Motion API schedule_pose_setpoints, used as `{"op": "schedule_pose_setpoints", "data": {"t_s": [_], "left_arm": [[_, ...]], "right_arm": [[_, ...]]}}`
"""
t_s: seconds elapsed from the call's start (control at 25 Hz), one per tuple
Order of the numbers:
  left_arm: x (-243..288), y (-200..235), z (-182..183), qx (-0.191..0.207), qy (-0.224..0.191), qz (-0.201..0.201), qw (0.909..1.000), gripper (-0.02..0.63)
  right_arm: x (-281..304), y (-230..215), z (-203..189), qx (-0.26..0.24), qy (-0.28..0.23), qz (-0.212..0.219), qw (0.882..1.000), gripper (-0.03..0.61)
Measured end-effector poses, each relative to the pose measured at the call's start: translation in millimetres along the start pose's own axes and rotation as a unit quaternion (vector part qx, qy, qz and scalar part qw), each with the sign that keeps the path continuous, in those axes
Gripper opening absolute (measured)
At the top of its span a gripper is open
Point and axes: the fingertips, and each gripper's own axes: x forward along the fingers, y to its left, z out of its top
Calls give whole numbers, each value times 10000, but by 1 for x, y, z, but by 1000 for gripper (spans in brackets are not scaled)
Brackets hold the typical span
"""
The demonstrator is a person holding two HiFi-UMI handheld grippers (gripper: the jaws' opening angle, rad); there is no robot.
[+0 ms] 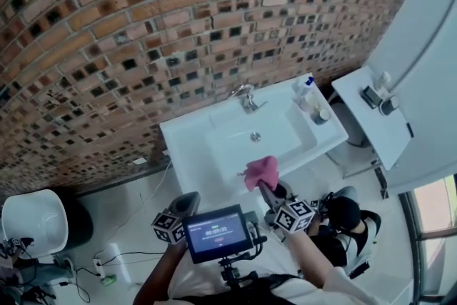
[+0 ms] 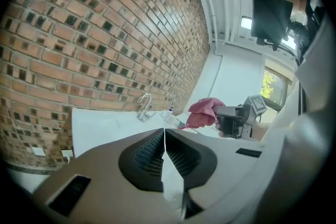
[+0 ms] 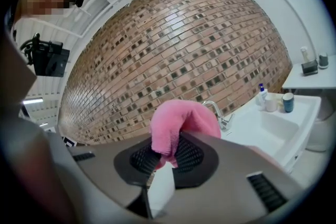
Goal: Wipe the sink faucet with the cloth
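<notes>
Our right gripper pinches the pink cloth; the faucet stands well ahead, just right of its jaws. We should lead with the bunched end; our left gripper is closed, empty

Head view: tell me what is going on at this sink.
A person stands before a white sink against a brick wall, with a tool in each hand. The right tool is shut on a pink cloth, held above the sink's front edge and apart from the faucet at the back of the basin. The left tool is shut and empty.
</notes>
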Motion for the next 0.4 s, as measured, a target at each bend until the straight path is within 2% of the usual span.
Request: {"op": "schedule_pose_setpoints", "data": {"t_s": [0.4], "left_arm": [[55,-61,-23,259,637,-310,9971,2]], "right_arm": [[-52,-47,5,180,-303,-262,9990,72]]}}
